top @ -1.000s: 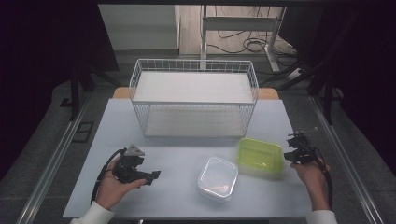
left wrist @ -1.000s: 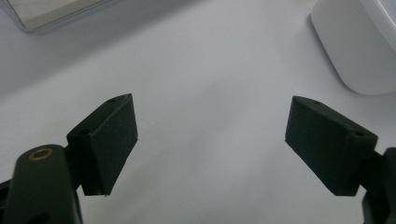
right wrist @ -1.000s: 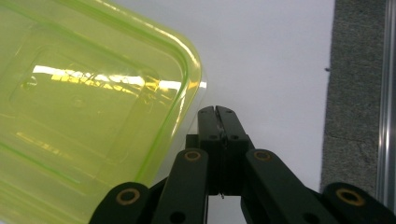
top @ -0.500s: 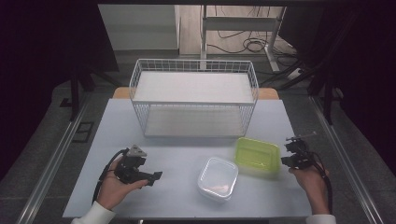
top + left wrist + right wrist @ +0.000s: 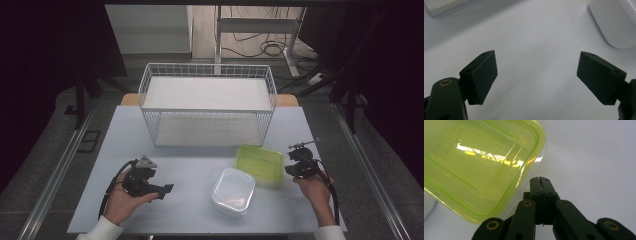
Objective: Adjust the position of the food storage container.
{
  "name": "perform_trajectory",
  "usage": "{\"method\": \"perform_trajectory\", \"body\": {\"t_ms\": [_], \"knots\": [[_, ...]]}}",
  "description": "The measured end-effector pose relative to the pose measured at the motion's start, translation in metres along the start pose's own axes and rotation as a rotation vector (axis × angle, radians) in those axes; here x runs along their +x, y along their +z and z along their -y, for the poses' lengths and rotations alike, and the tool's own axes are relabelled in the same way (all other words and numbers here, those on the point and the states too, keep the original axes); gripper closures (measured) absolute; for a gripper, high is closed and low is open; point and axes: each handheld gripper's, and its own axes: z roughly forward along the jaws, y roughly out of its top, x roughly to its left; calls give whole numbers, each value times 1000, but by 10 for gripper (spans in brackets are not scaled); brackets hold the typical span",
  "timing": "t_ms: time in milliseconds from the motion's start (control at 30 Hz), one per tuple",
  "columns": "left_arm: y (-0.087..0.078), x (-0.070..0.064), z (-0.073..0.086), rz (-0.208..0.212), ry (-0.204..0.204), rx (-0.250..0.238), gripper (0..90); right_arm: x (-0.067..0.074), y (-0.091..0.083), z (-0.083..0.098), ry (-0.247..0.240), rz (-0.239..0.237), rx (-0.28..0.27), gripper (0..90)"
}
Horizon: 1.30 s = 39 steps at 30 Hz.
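Right gripper point(image 5: 295, 167) sits just beside the right-hand edge of the green-lidded container point(image 5: 260, 161), jaws clenched tight together with nothing between them. In the right gripper view the closed tips point(image 5: 540, 181) hover right at the container's rounded corner point(image 5: 484, 167), close to the lid rim; whether they touch it I cannot tell. The container lies on the pale surface point(image 5: 195, 205), right of centre, in front of the white wire basket point(image 5: 207, 107), with the clear container point(image 5: 232, 191) just beside it toward the near edge. Open room lies to the right of the gripper, out to the surface's edge, and a wide bare stretch runs between the two hands.

Left gripper point(image 5: 150, 184) rests low at the near left, jaws released and spread wide over bare surface; the clear container's edge point(image 5: 616, 27) shows beyond them.

Against a second ago, the right gripper has slid leftward toward the green-lidded container, closing the gap. The left hand has held its place, and both containers lie where they were.
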Motion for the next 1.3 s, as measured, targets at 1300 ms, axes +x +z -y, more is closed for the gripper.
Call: {"method": "perform_trajectory", "body": {"t_ms": [1300], "knots": [[1, 4, 1, -2, -5, 7, 160, 80, 37, -63, -115, -98, -93, 895]]}}
